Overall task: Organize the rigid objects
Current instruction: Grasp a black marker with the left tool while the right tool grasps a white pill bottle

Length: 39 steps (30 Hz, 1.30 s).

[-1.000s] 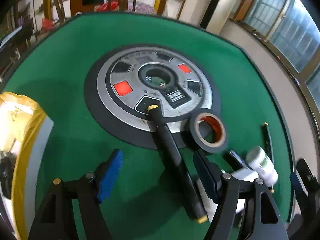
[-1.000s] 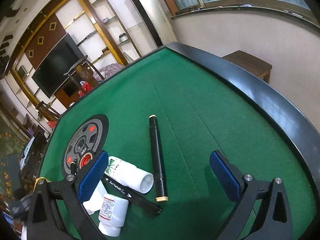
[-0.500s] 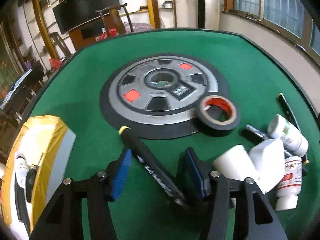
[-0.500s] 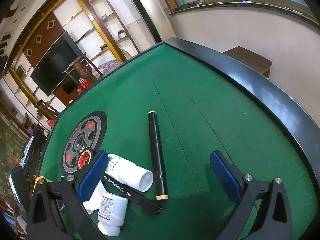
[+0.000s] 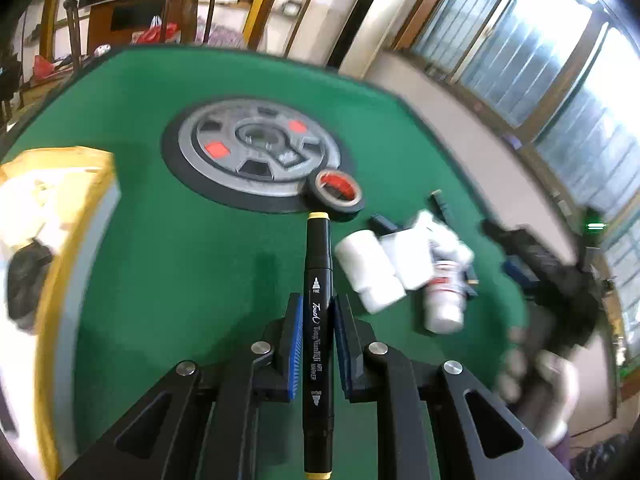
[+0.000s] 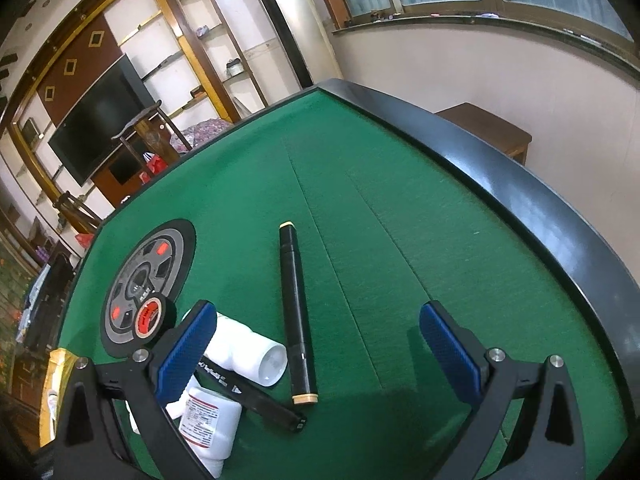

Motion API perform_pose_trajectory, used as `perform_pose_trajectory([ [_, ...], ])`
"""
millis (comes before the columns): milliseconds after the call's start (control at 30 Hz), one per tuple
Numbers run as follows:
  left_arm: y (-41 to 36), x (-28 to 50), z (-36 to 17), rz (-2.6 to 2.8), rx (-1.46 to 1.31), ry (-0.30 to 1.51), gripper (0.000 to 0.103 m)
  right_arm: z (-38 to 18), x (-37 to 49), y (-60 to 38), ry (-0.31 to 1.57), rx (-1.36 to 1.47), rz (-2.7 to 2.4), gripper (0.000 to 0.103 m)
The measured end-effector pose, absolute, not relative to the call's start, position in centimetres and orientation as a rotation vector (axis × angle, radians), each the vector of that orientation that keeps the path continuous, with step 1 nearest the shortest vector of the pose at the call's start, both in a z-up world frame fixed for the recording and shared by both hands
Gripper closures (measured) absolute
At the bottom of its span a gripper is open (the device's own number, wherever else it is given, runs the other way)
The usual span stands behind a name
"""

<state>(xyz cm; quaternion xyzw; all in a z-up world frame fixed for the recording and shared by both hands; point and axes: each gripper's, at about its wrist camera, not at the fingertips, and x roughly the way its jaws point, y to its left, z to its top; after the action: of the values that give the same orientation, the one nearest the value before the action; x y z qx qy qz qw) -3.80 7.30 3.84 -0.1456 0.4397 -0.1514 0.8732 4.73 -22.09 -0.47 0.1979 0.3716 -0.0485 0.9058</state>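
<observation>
My left gripper [image 5: 317, 314] is shut on a black art marker [image 5: 318, 280] with yellow ends and holds it above the green table, pointing forward. A yellow-rimmed box [image 5: 60, 240] lies at the left, with items inside. My right gripper [image 6: 316, 332] is open and empty above a second black marker [image 6: 295, 312] lying on the felt. White bottles [image 6: 248, 354] and a black pen [image 6: 256, 394] lie by its left finger; the bottles also show in the left wrist view [image 5: 404, 272]. A black tape roll [image 5: 336, 194] rests at the edge of the round centre panel.
The round grey centre panel [image 5: 256, 152] sits in the middle of the green table [image 6: 400, 240]. The table's black raised rim [image 6: 520, 208] runs along the right. The yellow box also shows in the right wrist view [image 6: 56, 376]. Chairs and shelves stand beyond.
My left gripper closed on the black marker and lifted it off the felt; the marker now points straight ahead. My right gripper stayed open and hardly moved.
</observation>
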Motion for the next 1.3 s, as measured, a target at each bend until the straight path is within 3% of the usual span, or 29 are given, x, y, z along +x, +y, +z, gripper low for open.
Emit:
perform_pose_trajectory([
  [400,16.8,-11.9,9.4,-0.295,-0.408,0.731,0.088,2.4,1.9,-20.4,0.650,0.408,0.006,0.002],
  [567,20.9,-13.1,9.5,-0.212,-0.412,0.692,0.088,4.7,1.7,-13.1,0.738,0.279,0.324,0.002],
  [633,22.8,-13.5,8.9,-0.187,-0.442,0.683,0.088,4.5,2.7,-10.1,0.801,0.228,0.421,0.010],
  [700,24.2,-14.1,8.3,-0.169,-0.464,0.680,0.088,3.7,4.0,-7.3,0.880,0.172,0.474,0.029],
  [767,25.5,-14.5,7.8,-0.149,-0.475,0.680,0.088,2.4,5.3,-5.2,0.952,0.094,0.465,0.037],
  [967,29.1,-15.0,6.0,-0.104,-0.502,0.693,0.088,-0.5,6.2,-2.9,1.027,-0.057,0.343,0.041],
  [1033,29.8,-15.0,5.6,-0.092,-0.506,0.708,0.088,-1.0,6.2,-2.7,1.034,-0.099,0.315,0.055],
  [1067,30.0,-14.9,5.3,-0.081,-0.505,0.720,0.088,-1.5,6.3,-2.5,1.051,-0.111,0.298,0.069],
  [1300,30.6,-14.0,3.5,0.004,-0.455,0.825,0.088,0.4,4.6,-4.5,1.012,0.057,0.338,0.070],
])
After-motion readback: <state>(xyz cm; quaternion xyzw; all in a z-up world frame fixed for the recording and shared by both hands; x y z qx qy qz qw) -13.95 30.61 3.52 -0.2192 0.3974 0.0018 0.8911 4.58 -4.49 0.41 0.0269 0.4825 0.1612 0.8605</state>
